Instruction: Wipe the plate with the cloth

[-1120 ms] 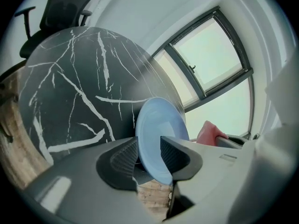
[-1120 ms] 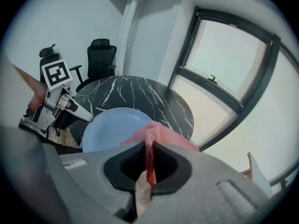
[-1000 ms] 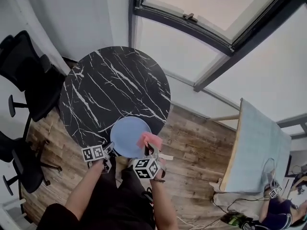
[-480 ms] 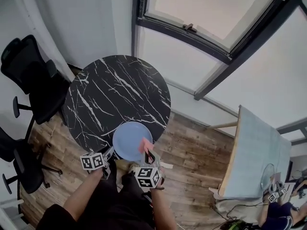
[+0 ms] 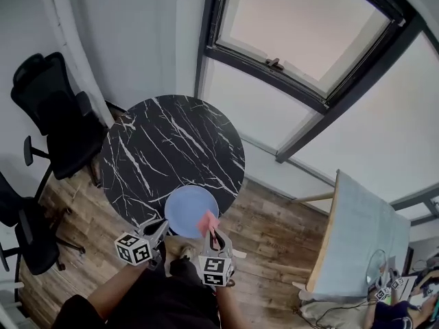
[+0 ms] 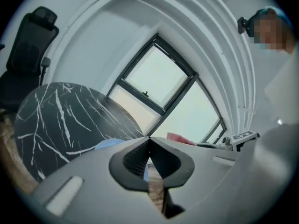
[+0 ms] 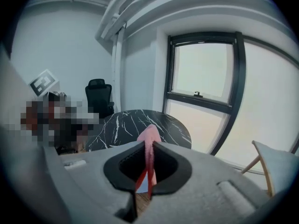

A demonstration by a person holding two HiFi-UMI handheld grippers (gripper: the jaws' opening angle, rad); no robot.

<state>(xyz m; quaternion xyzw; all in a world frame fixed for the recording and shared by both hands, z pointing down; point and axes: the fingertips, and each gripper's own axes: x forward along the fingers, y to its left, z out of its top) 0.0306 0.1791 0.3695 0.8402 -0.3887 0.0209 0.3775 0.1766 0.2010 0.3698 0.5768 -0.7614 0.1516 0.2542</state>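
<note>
Jaws of left gripper (image 5: 162, 225) were just shut empty; cloth (image 5: 208, 221), clamped by right gripper (image 5: 213, 234), was lifted off the plate (image 5: 188, 208) on marble table (image 5: 161, 142).

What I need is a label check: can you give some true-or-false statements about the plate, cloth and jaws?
1. The right gripper's jaws are shut on the pink cloth. True.
2. The left gripper's jaws stand wide open. False: they have just closed, on nothing.
3. The plate lies on the floor. False: it sits on the table, at its near edge.
4. The plate is light blue. True.
</note>
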